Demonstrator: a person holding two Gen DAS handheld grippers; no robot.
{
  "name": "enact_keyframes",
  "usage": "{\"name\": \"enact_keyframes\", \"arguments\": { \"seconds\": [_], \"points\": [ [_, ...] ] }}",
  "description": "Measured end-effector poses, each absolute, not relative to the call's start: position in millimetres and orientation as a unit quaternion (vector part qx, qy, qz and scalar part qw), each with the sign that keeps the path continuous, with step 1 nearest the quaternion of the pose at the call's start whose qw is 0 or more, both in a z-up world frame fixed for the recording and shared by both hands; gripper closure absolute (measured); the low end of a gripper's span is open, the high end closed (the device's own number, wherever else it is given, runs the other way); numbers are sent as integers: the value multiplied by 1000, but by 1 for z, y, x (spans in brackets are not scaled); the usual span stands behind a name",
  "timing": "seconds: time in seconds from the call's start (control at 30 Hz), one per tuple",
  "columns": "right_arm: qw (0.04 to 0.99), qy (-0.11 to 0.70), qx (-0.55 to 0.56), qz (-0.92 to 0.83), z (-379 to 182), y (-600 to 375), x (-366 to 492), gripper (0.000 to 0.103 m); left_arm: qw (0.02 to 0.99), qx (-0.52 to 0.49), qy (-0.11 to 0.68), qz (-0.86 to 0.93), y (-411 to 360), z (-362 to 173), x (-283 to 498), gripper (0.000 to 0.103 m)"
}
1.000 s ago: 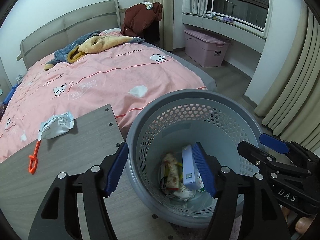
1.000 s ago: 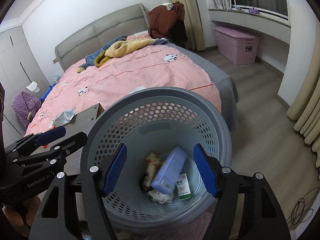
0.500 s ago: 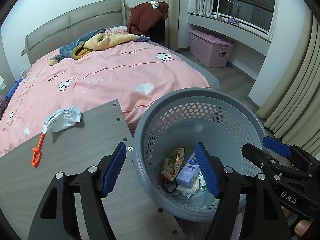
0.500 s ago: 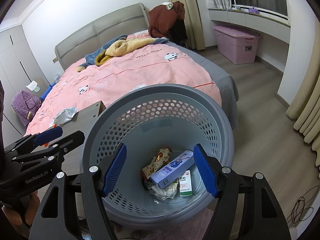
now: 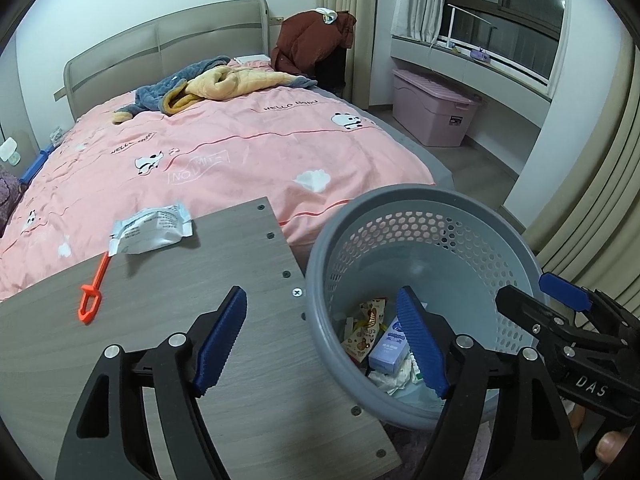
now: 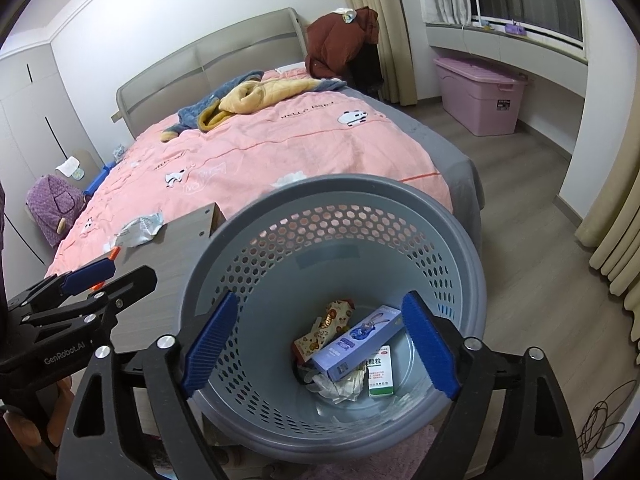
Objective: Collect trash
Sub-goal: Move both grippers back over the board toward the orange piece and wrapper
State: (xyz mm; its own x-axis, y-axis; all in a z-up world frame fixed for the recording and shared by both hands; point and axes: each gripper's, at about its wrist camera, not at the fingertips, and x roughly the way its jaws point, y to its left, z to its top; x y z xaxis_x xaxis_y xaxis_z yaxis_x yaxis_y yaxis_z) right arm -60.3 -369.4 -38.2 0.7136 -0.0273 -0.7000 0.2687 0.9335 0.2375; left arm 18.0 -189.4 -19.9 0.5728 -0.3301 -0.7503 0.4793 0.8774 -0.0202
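Right wrist view: right gripper (image 6: 320, 344) above the grey basket (image 6: 460, 248), jaws opening, nothing between them. Inside, a blue box (image 6: 356, 340) lies flat, long axis running lower left to upper right, over crumpled tissue and a snack wrapper (image 6: 324, 328), both partly hidden. Left gripper (image 5: 320, 344), also opening and empty, straddles the table (image 5: 160, 320) edge and basket rim.

1. Grey plastic basket (image 6: 332, 196), its wall pierced with a hexagon pattern.
2. Inside the basket: a pale blue carton (image 6: 356, 342) with a cartoon print, a white-and-green box (image 6: 380, 372), and a red-and-cream snack wrapper (image 6: 324, 332).
3. Beside the basket: a grey wood-grain board (image 5: 160, 320) bearing an orange plastic tag (image 5: 94, 286) and a white printed packet (image 5: 150, 230).
4. Beyond the basket: a pink bedspread (image 5: 240, 152) with panda motifs.
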Motion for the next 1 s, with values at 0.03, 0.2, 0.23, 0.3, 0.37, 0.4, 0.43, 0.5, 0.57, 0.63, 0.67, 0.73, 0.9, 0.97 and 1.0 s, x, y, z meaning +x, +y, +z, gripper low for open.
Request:
{"name": "enact_keyframes", "arguments": {
  "seconds": [0.03,0.2,0.23,0.3,0.37,0.4,0.43,0.5,0.57,0.63,0.67,0.73,0.9,0.97,1.0],
  "points": [
    [912,368,163,-81,-37,-368,-60,17,883,91,399,-229,-185,-18,18,29],
    [919,351,165,-74,-24,-353,-55,15,892,89,385,-219,-160,-5,18,29],
    [921,345,167,-71,-23,-350,-55,14,894,88,382,-216,-156,-2,17,29],
    [923,337,176,-62,-20,-342,-54,14,899,82,378,-207,-141,2,16,29],
    [922,340,177,-49,-19,-331,-51,14,901,71,379,-197,-126,3,17,29],
    [922,343,174,-44,-18,-327,-50,14,903,67,380,-191,-118,4,17,29],
    [923,343,169,-39,-18,-321,-49,14,904,63,381,-184,-109,3,17,29],
    [924,343,165,-26,-17,-311,-48,14,908,61,380,-167,-96,3,19,29],
    [924,345,165,-11,-17,-301,-46,14,911,56,381,-148,-79,1,22,28],
    [924,348,158,1,-17,-290,-43,14,913,49,384,-128,-63,-2,26,28],
    [924,350,153,7,-17,-284,-41,14,914,45,386,-118,-52,-5,28,28],
    [924,353,145,18,-17,-273,-37,14,916,41,388,-96,-33,-9,32,28],
    [922,363,130,40,-21,-246,-21,14,914,24,401,-49,13,-22,50,28],
    [921,368,122,48,-23,-235,-13,14,913,22,407,-37,28,-28,58,28],
    [920,369,120,51,-25,-231,-10,14,912,22,409,-32,33,-31,62,28]
  ]
}}
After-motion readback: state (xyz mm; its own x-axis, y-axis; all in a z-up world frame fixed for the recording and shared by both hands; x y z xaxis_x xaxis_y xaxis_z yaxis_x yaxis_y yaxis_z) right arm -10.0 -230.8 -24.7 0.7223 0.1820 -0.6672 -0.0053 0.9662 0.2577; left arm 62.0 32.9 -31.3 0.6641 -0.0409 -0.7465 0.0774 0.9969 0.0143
